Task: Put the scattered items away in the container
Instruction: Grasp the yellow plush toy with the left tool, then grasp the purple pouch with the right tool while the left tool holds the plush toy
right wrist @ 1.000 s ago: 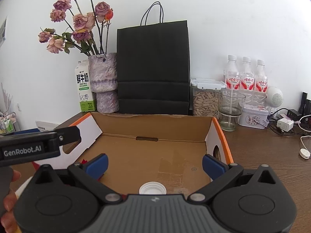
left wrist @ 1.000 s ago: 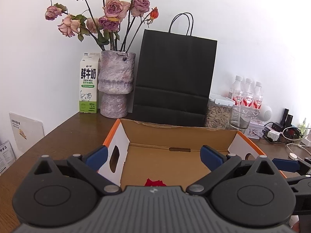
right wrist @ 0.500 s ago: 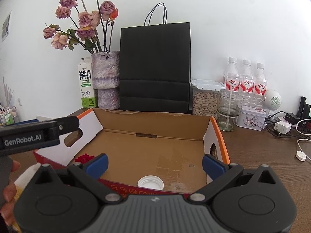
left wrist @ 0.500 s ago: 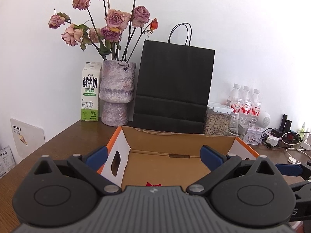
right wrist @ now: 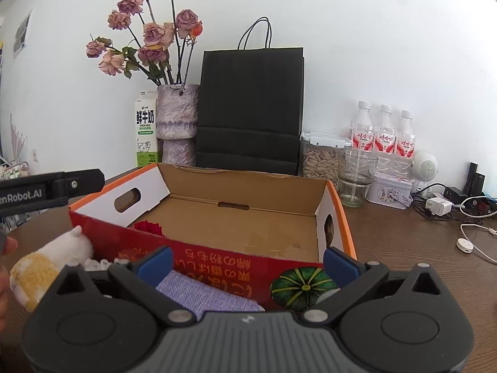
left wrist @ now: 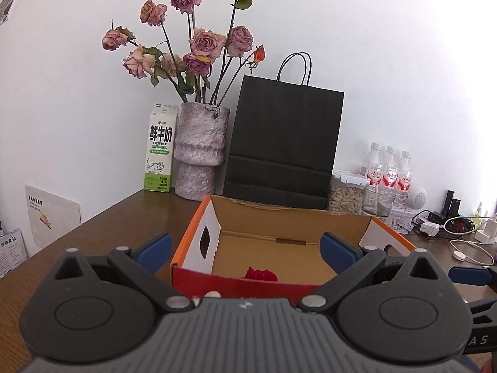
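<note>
An open cardboard box with orange and red walls [left wrist: 236, 279] [right wrist: 217, 258] stands on the wooden table. A red rose head [left wrist: 261, 275] [right wrist: 149, 228] lies inside it near the front left. In front of the box, in the right wrist view, lie a white and yellow plush toy [right wrist: 46, 267], a lilac cloth [right wrist: 205, 295] and a small green striped pumpkin [right wrist: 301, 286]. My left gripper [left wrist: 245, 247] is open and empty, just in front of the box. My right gripper [right wrist: 247, 262] is open and empty above the cloth and pumpkin.
Behind the box stand a milk carton [left wrist: 159, 152], a vase of dried roses [left wrist: 200, 152], a black paper bag [left wrist: 282, 143], a jar of seeds [right wrist: 321, 158], a glass [right wrist: 355, 177], water bottles [right wrist: 385, 133] and a tin [right wrist: 389, 191]. Chargers and cables [right wrist: 459, 214] lie at the right.
Both grippers have drawn back from over the box and risen. The box's red front wall and the toy, cloth and pumpkin in front of it have come into view.
</note>
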Tool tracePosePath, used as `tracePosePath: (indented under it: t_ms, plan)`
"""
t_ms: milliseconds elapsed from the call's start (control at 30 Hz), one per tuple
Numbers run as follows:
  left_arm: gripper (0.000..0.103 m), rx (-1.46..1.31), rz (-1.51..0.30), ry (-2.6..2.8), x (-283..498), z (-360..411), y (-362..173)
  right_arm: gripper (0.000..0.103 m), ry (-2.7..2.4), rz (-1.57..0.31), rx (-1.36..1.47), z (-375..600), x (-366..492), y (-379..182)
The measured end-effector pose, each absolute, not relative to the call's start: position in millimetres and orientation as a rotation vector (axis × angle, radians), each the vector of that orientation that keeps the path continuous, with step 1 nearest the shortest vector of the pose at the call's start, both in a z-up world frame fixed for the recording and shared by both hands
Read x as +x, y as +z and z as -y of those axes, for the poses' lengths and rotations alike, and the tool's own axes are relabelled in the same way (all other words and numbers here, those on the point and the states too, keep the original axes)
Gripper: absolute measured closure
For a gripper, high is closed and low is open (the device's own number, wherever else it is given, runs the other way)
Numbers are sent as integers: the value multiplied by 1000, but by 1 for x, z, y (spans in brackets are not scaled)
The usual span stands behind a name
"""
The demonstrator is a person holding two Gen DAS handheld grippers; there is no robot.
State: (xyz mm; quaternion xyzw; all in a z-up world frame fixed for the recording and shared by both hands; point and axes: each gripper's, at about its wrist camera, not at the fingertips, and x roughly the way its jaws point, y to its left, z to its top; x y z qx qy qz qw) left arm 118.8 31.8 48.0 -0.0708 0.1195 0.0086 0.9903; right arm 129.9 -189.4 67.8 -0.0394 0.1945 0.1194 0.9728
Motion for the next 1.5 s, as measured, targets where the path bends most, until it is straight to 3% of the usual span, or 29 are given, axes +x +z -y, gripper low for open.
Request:
tracePosePath:
  t_ms: [600,1333,1500]
  plan:
    - [0,-139,-325,-44,64,-47,21,0,303,-442,-58,196,64,46]
    - [0,-252,-510,-122,79,-68,4,0,321,-545,-88,156,65,36]
    - [0,-254,-513,-123,80,-68,3,11,328,-557,-104,151,65,35]
